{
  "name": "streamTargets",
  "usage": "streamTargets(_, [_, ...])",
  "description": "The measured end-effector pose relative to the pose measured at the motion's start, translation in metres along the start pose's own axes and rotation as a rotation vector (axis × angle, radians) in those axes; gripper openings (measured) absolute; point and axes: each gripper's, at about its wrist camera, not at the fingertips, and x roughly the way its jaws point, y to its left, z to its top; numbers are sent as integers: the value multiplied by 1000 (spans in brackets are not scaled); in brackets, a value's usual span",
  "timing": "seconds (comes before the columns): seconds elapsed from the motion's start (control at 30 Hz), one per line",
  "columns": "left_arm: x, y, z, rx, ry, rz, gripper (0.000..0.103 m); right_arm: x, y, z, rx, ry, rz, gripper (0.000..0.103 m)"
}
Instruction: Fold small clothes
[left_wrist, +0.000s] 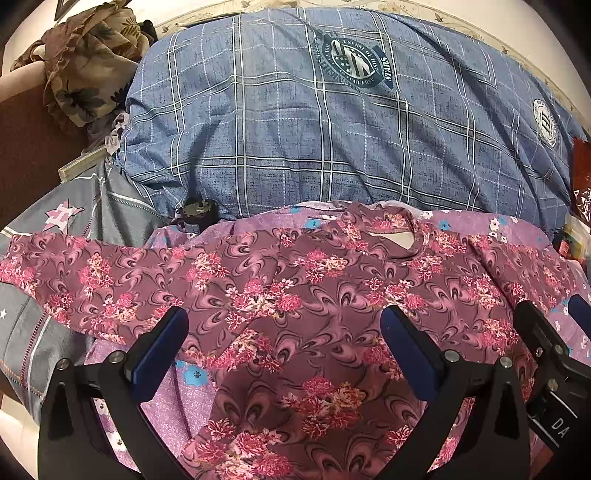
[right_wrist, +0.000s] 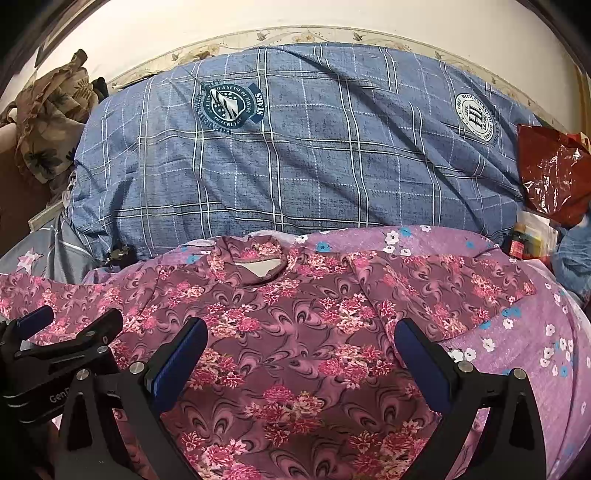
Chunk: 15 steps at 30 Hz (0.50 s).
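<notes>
- Shirt (left_wrist: 314, 295) lies flat, face up, on the bed (right_wrist: 535, 332), collar toward the quilt (left_wrist: 295, 129) at the far edge, both sleeves spread outward.
- Left gripper (left_wrist: 284, 332) hovers over the shirt body; fingers (left_wrist: 162, 347) wide apart, holding nothing.
- Right gripper (right_wrist: 301, 343) likewise: fingers (right_wrist: 421, 350) wide apart, empty, above the body near the right sleeve (right_wrist: 443, 288).
- Judgement: no fold made yet.
- Recommendation: pinch one sleeve at cuff and shoulder, carry it across the body, keep the fabric taut and the crease straight.
</notes>
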Motion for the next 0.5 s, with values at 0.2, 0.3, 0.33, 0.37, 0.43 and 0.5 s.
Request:
streamTargets(0.2, [1,2,0,-7,1,3,103,3,0,-1,-5,1,-7,101])
streamTargets(0.3, [1,3,0,-8,3,6,103,5,0,-3,-6,4,-11,101])
streamTargets(0.33, [0,4,0,-9,3,5,103,6,0,-3,-7,4,-13,101])
streamTargets(0.37, [0,5,0,-11,3,7,103,6,1,-3,-9,3,-15,101])
streamTargets(0.43, [-1,6,0,-13,2,9,103,8,1,-4,-14,4,-22,101])
streamTargets(0.5, [-2,9,0,-17,1,11,103,9,0,-4,-15,7,-24,101])
